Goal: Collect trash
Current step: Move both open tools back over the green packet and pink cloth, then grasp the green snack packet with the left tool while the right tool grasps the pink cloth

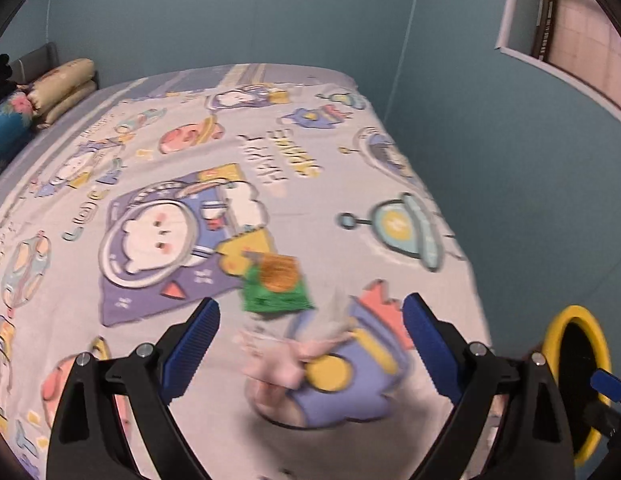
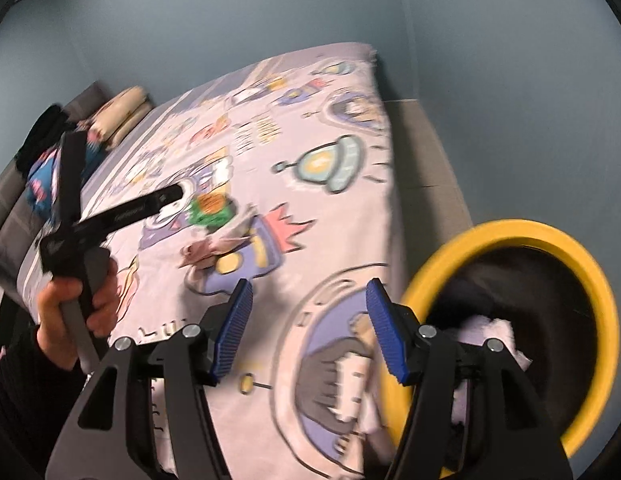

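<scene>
Cartoon-print bed (image 1: pixel 158 152) carries a green wrapper (image 1: pixel 276 284) and crumpled pink paper (image 1: pixel 282 356); left claw (image 1: pixel 310 344) and right claw (image 2: pixel 308 328) gape empty; paper already sits in the yellow bin (image 2: pixel 506 232).

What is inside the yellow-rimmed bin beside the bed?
The right wrist view shows a pale crumpled piece lying in the yellow-rimmed bin, against its dark interior. The right gripper covers the lower part of the opening, so anything more there is hidden.
</scene>
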`<state>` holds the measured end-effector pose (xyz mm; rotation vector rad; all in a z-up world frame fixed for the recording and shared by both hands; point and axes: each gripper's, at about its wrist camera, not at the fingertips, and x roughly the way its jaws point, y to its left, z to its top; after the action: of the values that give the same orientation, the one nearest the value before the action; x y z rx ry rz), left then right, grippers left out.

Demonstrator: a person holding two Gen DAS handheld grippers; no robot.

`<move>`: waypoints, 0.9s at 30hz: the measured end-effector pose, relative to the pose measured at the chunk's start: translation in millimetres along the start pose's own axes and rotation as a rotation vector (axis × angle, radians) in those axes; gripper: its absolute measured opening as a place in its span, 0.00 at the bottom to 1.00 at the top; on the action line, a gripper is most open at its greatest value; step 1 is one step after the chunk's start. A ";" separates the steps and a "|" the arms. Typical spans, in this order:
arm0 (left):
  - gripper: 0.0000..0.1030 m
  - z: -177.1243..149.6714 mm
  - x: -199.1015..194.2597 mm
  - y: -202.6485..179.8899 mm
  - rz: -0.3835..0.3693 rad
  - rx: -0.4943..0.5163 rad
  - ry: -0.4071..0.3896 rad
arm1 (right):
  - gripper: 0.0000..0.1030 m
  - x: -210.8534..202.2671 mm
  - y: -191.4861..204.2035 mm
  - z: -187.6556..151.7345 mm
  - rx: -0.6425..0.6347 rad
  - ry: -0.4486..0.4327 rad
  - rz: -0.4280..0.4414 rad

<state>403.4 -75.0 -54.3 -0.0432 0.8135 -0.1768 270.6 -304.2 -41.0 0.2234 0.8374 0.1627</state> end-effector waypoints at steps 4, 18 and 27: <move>0.87 0.9 21.9 29.2 0.042 0.005 0.038 | 0.54 33.3 29.0 0.9 -0.056 0.048 0.043; 0.87 6.9 94.7 67.5 0.046 -0.019 0.118 | 0.55 142.6 95.9 0.8 -0.148 0.194 0.103; 0.74 7.7 138.0 66.5 0.039 -0.012 0.155 | 0.57 190.4 108.4 9.1 -0.059 0.223 0.095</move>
<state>511.2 -33.7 -155.3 -0.0256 0.9692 -0.1398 397.0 -157.0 -143.3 0.1921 1.0429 0.3048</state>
